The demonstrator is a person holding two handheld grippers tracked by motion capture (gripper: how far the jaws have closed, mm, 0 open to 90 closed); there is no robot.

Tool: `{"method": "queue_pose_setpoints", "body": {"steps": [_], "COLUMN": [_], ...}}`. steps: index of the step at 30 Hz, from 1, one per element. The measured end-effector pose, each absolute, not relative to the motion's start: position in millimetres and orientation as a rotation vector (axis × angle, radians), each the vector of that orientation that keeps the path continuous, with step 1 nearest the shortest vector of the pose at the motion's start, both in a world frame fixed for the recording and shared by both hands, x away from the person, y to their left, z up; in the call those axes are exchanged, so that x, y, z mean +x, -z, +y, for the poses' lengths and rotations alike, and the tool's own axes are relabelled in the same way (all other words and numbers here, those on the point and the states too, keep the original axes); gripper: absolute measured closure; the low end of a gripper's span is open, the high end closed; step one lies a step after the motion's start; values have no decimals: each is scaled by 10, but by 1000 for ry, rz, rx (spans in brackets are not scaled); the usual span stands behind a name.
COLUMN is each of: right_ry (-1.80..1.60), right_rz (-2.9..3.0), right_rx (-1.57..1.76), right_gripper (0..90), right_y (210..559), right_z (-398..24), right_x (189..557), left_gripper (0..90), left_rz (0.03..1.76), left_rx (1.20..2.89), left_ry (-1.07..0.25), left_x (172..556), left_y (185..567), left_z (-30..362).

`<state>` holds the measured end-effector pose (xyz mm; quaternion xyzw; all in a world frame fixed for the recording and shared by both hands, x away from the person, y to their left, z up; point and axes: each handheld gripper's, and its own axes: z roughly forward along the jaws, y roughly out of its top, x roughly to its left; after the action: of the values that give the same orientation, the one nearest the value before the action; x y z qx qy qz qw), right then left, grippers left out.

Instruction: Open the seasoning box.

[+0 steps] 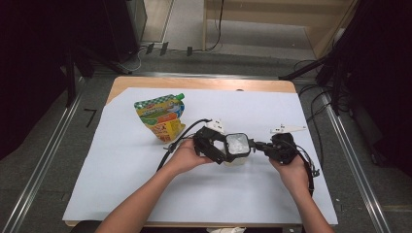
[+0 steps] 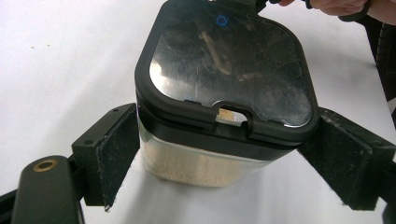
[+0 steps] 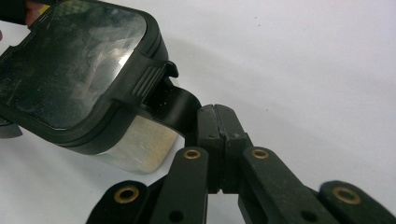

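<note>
1. The left gripper (image 1: 224, 148) clamps both sides of the clear, black-lidded container (image 1: 238, 145), which stands on the white sheet (image 1: 121, 194).
2. The right gripper (image 1: 260, 145), just right of the container, has its jaws pressed together on the lid's black strap tab (image 3: 173, 105).
3. Behind the container and to its left lies a colourful spouted pouch (image 1: 162, 119).

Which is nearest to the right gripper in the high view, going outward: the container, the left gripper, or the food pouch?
1. Container, just left of the right gripper, which pinches its latch tab.
2. Left gripper, clamping the container's far side.
3. Food pouch, farthest, up at the table's left.
</note>
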<state>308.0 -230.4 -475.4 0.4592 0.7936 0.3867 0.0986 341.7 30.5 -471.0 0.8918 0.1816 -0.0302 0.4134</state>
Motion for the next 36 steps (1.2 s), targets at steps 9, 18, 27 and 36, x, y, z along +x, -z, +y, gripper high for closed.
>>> {"method": "queue_pose_setpoints", "body": {"steps": [9,18,27,36], "right_ry": [-1140,-1137,-1135,-1145], "right_rz": [2350,2350,2349,2340], "right_rx": [1357,1351,1348,1357], "right_gripper": [900,900,900,900], "right_y": [4753,4753,4748,4743], "right_z": [-2301,-2301,-2297,-2296], "right_x": [3075,3075,3069,3065], "left_gripper": [146,146,144,138], "left_rz": [461,452,436,415], "left_rx": [2223,2214,2231,2250], "left_ry": [75,55,39,29], "left_x": [3416,3407,3406,3423], "left_y": [4659,4583,4505,4424], "left_z": [308,292,263,220]}}
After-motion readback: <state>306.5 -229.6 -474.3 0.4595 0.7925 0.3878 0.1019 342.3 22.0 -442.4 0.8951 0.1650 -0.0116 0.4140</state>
